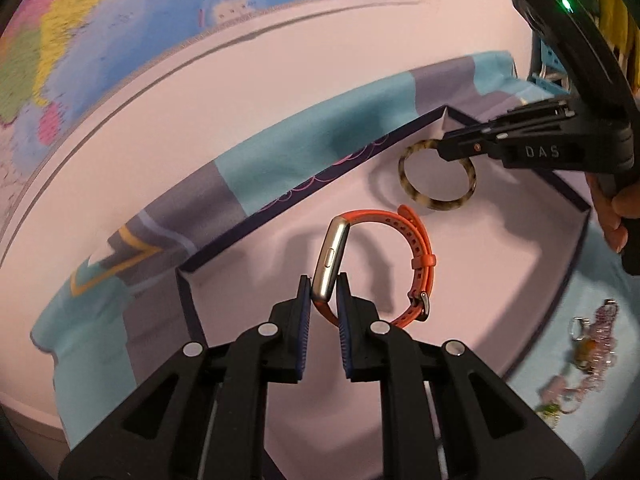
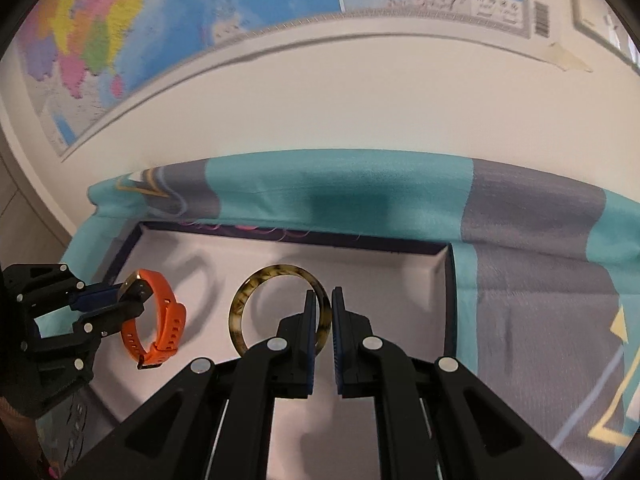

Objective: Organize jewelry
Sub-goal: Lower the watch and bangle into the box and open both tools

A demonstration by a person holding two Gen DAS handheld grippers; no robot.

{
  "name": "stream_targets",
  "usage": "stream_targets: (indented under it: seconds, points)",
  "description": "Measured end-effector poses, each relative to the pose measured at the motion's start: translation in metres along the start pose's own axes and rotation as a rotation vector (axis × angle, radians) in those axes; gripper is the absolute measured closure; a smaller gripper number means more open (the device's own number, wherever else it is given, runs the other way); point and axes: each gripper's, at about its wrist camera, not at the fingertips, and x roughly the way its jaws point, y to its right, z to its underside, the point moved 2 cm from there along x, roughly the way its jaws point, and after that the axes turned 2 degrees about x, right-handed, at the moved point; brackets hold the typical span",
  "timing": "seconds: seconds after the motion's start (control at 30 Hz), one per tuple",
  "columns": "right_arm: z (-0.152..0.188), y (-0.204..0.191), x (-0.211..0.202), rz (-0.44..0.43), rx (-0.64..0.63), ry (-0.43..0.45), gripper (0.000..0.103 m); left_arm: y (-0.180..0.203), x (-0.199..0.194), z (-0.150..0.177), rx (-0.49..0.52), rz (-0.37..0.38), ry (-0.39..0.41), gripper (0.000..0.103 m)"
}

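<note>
Holding both pieces over the tray (image 1: 552, 280), the two grippers each carry one item, so the sorting looks only begun. The left gripper (image 1: 324, 284) has its jaws clamped on the metal body of the orange watch (image 1: 400, 264), whose strap loops away toward 2 o'clock in the left wrist view. The right gripper (image 2: 322, 312) pinches the rim of the tortoiseshell bangle (image 2: 256, 284), the ring hanging toward 10 o'clock of its jaws in its own view. Both items appear lifted clear of the tray's pale floor, judging by the shadows under them, and I see nothing lying in the tray yet. Outside the tray, at about 4 o'clock in the left view, a heap of small jewelry (image 1: 588, 348) lies on the blue cloth (image 1: 280, 152); it is too blurred to name piece by piece. Setting down the watch and bangle, then fetching that heap, seems to be what remains.
</note>
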Motion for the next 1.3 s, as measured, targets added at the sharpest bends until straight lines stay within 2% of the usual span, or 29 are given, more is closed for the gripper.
stream_targets:
  seconds: [0.27, 0.5, 0.57, 0.6, 0.63, 0.73, 0.77, 0.8, 0.87, 0.93, 1.07, 1.3]
  points:
    - [-0.015, 0.0, 0.023, 0.045, 0.016, -0.059, 0.097, -0.008, 0.032, -0.013, 0.064, 0.006, -0.053, 0.089]
    - [-0.015, -0.003, 0.024, 0.061, 0.016, -0.061, 0.095, -0.011, 0.047, -0.024, 0.085, -0.068, -0.055, 0.086]
    - [-0.014, -0.003, 0.022, 0.059, 0.018, -0.049, 0.092, -0.011, 0.047, -0.027, 0.077, -0.092, -0.046, 0.086]
    - [-0.013, -0.002, 0.02, 0.051, 0.022, -0.041, 0.086, -0.012, 0.046, -0.027, 0.068, -0.094, -0.038, 0.085]
    - [-0.012, -0.002, 0.017, 0.041, 0.031, -0.033, 0.08, -0.013, 0.045, -0.028, 0.059, -0.102, -0.033, 0.08]
    - [-0.004, 0.0, 0.005, 0.012, 0.038, -0.008, 0.077, -0.015, 0.034, -0.027, 0.02, -0.13, 0.003, 0.071]
    - [-0.001, -0.001, -0.002, -0.004, 0.036, 0.002, 0.075, -0.016, 0.03, -0.027, 0.006, -0.131, 0.013, 0.07]
    - [0.001, 0.0, -0.007, -0.017, 0.034, 0.012, 0.069, -0.018, 0.024, -0.025, -0.019, -0.129, 0.027, 0.07]
    - [0.011, -0.004, -0.027, -0.06, 0.018, 0.046, 0.063, -0.023, 0.008, -0.021, -0.08, -0.125, 0.067, 0.059]
    - [0.023, -0.005, -0.046, -0.09, 0.0, 0.072, 0.06, -0.026, -0.009, -0.015, -0.123, -0.116, 0.1, 0.058]
    - [0.053, -0.008, -0.079, -0.152, -0.039, 0.091, 0.052, -0.019, -0.051, 0.004, -0.19, -0.064, 0.182, 0.053]
    - [0.124, -0.013, -0.103, -0.163, -0.099, 0.036, 0.052, 0.017, -0.091, 0.044, -0.191, 0.051, 0.221, 0.049]
